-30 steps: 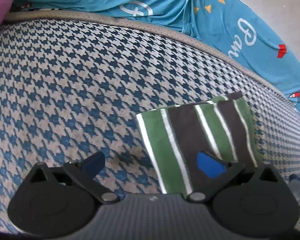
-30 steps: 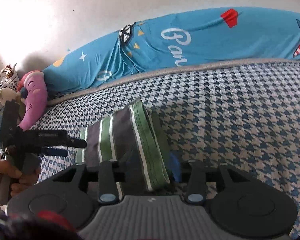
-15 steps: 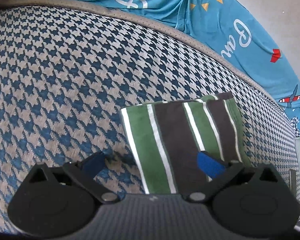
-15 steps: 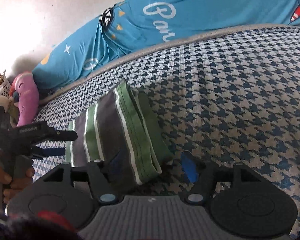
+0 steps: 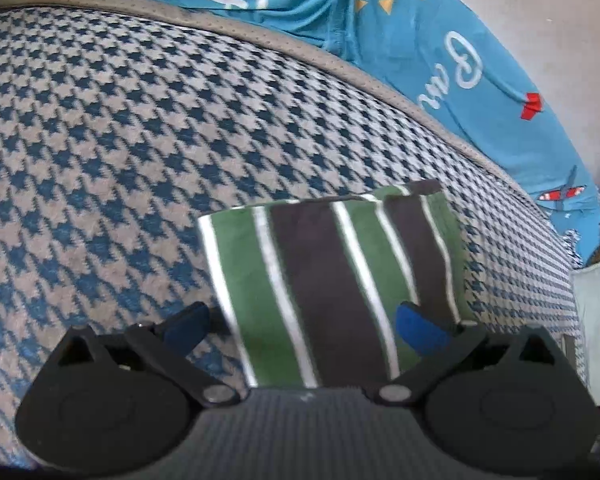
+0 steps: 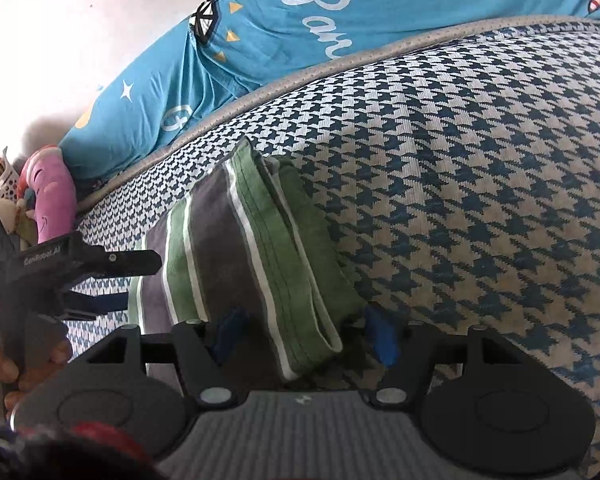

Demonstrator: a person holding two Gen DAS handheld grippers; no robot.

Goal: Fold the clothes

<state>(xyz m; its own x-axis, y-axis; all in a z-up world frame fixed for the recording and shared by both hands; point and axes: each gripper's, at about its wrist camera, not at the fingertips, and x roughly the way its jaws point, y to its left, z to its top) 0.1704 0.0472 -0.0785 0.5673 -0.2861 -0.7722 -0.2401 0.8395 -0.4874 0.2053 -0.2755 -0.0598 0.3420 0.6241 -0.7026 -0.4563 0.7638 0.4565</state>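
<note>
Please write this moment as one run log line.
garment: folded, flat on cover | left gripper: open | right gripper: open

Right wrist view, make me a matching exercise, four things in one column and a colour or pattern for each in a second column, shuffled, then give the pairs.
Things:
1. folded garment
2. mattress cover
3. plush toy
4. sheet behind the mattress

Descriptions:
A. pink
B. bright blue with white lettering
C. green, dark grey and white stripes
D. blue and white houndstooth

Pairs: 1-C, 2-D, 3-A, 4-B
</note>
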